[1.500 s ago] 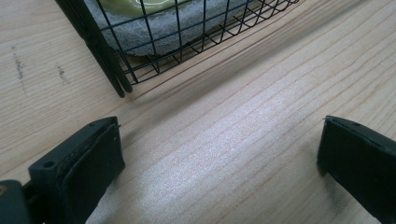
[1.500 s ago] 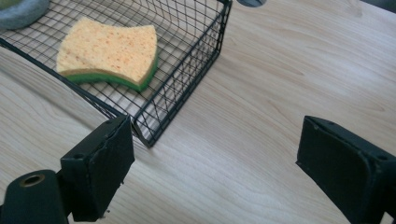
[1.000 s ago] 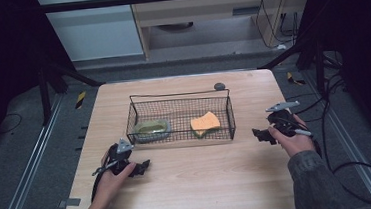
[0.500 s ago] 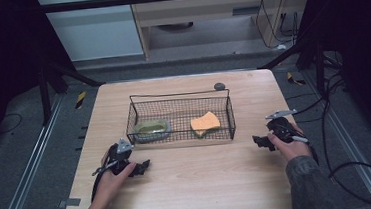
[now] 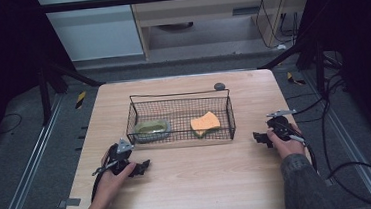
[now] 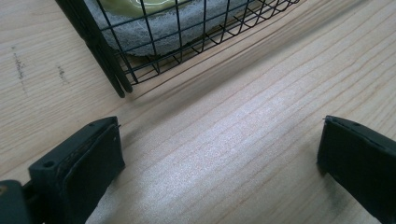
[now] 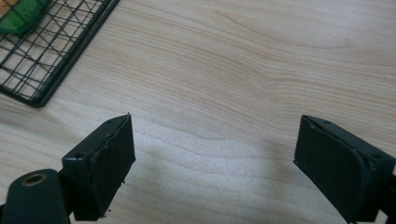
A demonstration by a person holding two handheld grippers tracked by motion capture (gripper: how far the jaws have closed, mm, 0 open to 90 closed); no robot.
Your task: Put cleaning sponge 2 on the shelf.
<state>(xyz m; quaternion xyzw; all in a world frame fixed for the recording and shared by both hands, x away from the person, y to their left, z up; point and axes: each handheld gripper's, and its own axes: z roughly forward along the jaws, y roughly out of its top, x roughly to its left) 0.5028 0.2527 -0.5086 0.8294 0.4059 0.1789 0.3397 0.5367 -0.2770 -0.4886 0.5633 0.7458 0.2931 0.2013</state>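
A pale wooden tabletop point(image 5: 195, 184) is filling the middle of the high view, with dark floor and cables lying around it. A black wire basket point(image 5: 180, 96) is sitting near the centre of it. Inside the basket, a grey-green scouring pad point(image 5: 150, 129) is lying at the left end and an orange sponge point(image 5: 205, 122) with a green underside is lying toward the right end, the two well apart.

The person's left gripper point(image 5: 141, 167) is resting on the tabletop in front of the basket's left corner, its jaws standing wide apart with nothing but bare wood between them. The right gripper point(image 5: 260, 138) is sitting low over the tabletop just beyond the basket's right end, its jaws likewise spread and holding nothing. A small dark round object point(image 5: 219, 86) is lying behind the basket.

Judging the risks: the basket is light and open-meshed, so a jaw tip is likely to snag a wire and drag or tip the whole basket. The walls are standing tall around the sponge, so a reach from the side is liable to hit the rim; coming from above looks safer. The sponge is soft and may slip or fold if it is pinched only at an edge. The trailing cables could also catch the basket's corner.
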